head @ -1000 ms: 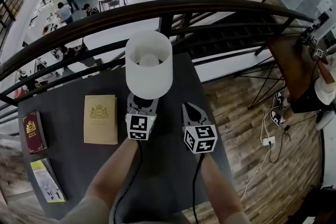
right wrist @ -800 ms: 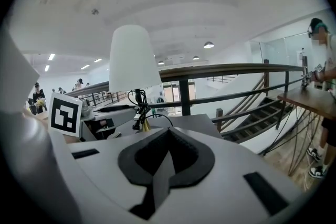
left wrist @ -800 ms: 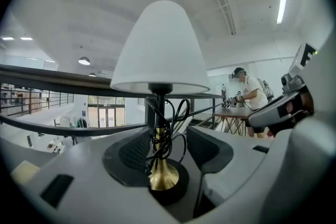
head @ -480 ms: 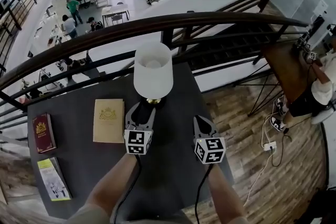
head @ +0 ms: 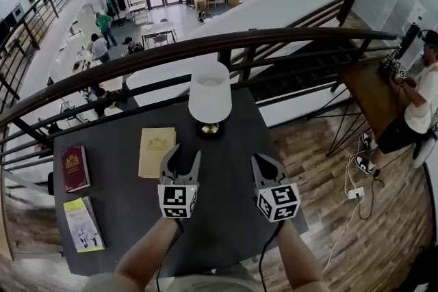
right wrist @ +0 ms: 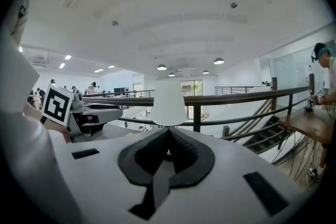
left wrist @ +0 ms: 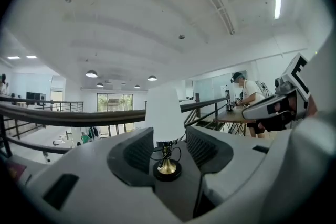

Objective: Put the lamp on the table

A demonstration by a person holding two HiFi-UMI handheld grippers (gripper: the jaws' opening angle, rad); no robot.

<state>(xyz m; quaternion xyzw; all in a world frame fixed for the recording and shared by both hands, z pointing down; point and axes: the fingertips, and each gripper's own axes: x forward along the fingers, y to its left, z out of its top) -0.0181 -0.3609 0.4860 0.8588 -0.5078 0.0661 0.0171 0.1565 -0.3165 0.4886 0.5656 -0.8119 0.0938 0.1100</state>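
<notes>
Lamp (head: 209, 102) upright on dark bench (head: 226, 222), near far edge, just short of black railing (head: 287, 37). Long axis vertical: round dark base flat on bench top, short brass stem above, white shade on top, open end facing up. No tilt visible in either gripper view. Thin dark cord looped loosely round stem.

Low over bench and pointed at lamp base, left claw (head: 186, 151): jaws spread wide, holding nothing. Base framed between the two pads in left gripper view, but ahead of them and not touched. Beside it, to the right, right claw (head: 265, 162): jaws pressed together, nothing between. White shade visible just above closed tips in right gripper view, lamp itself farther ahead.

Flat on bench, left of lamp and just left of left claw: tan book (head: 156, 150). Farther left, near bench's left edge: dark red book (head: 74, 167) and yellow-green leaflet (head: 83, 222). Far right, off the bench: person (head: 419, 96) standing at wooden table (head: 369, 82).
</notes>
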